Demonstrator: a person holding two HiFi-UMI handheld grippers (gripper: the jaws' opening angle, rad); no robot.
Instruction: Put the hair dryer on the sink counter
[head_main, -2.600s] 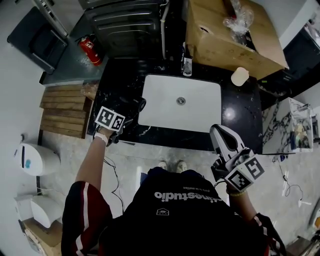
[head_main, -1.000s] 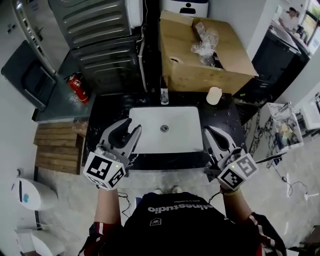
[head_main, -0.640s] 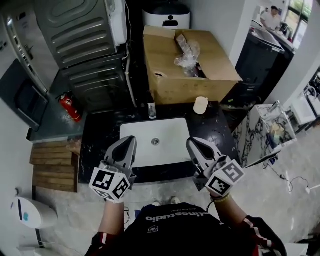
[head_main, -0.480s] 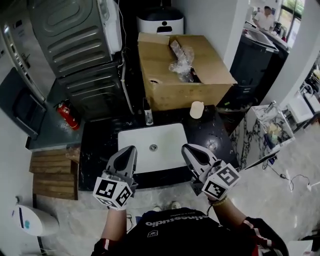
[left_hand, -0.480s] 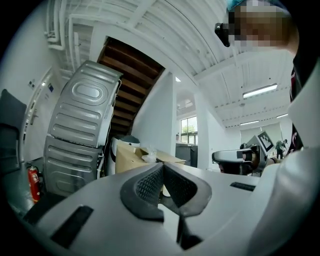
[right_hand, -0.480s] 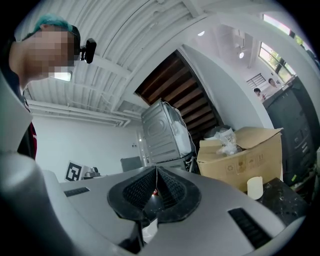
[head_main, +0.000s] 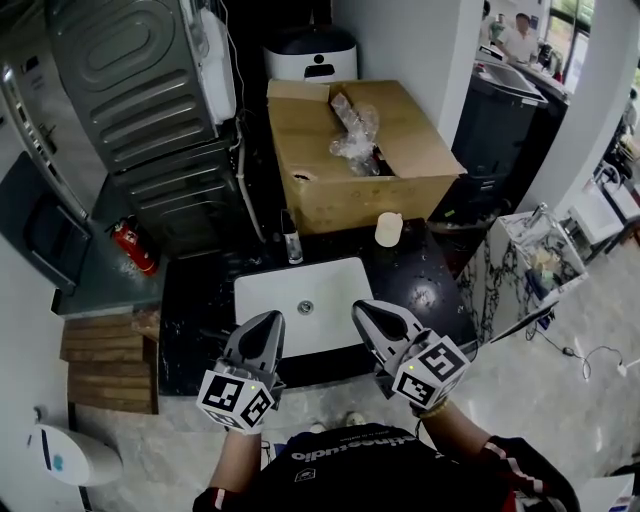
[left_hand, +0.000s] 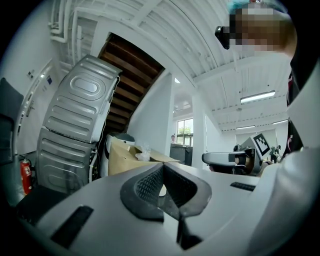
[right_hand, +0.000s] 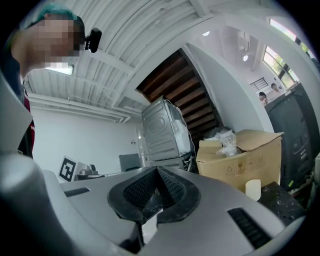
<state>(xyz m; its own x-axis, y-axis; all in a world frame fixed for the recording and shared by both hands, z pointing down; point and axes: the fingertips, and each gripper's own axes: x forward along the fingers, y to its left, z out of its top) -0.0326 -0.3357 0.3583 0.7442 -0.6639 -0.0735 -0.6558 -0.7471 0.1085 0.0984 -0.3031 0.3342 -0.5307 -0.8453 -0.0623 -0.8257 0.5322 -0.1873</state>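
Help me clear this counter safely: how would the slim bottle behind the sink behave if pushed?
The bottle stands upright, tall and narrow, so a push would probably tip it. It sits by the rim of the sink, so it might fall in.

White sink (head_main: 330, 285) in black, white-flecked table (head_main: 430, 275). Brown box (head_main: 340, 190). Red extinguisher (head_main: 133, 247). Cream cup (head_main: 388, 229). Grey ribbed panel (head_main: 130, 90).

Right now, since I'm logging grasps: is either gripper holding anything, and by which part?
Nothing is held. The left gripper and the right gripper both have jaws together, nothing between them.
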